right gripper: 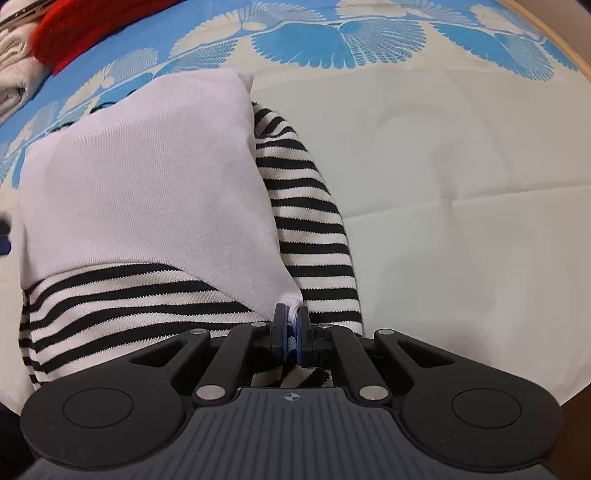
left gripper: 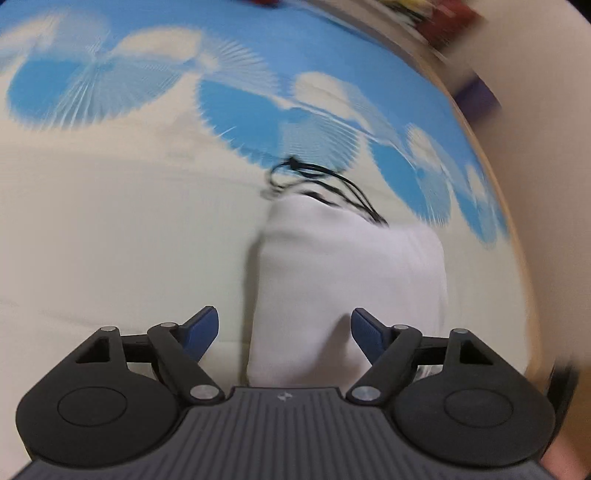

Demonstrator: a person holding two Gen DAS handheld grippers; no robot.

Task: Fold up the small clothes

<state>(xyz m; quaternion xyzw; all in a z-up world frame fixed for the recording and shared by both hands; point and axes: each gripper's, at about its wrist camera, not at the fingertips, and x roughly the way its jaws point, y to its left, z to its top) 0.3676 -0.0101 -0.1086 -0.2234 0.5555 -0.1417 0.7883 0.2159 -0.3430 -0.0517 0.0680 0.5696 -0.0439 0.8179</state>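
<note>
Left hand-held gripper (left gripper: 284, 328): jaws wide apart, nothing pressed between the blue pads (left gripper: 201, 328); it points down at the garment, whose white cloth lies under the gap.
Right hand-held gripper (right gripper: 291, 325): jaws together, clamped on a white corner of the garment; a small bunch of white fabric shows between the pads.
Garment (right gripper: 147, 192): a small piece of clothing, black-and-white striped outside, plain white inside; it lies on the tabletop with a white flap folded over the striped part.
White flap (right gripper: 140, 177): broad, smooth, tapering down to the pinched corner; stripes show below it and along its right edge.
Striped part (right gripper: 306, 221): curves down the right side of the flap and runs under it toward the lower left.
Left view of garment (left gripper: 347, 288): a blurred white folded block, with thin black cords (left gripper: 325, 184) at its far end.
Tabletop (right gripper: 461, 203): covered with a cream cloth with a blue fan-shaped print along the far side; a wooden edge (right gripper: 554, 40) shows at the upper right.
Red cloth (right gripper: 85, 29): at the far left corner, well apart from the garment.
Pale cloth (right gripper: 14, 66): just beside the red cloth, at the left edge.
Left view sharpness: blurred, so fine detail cannot be told.
</note>
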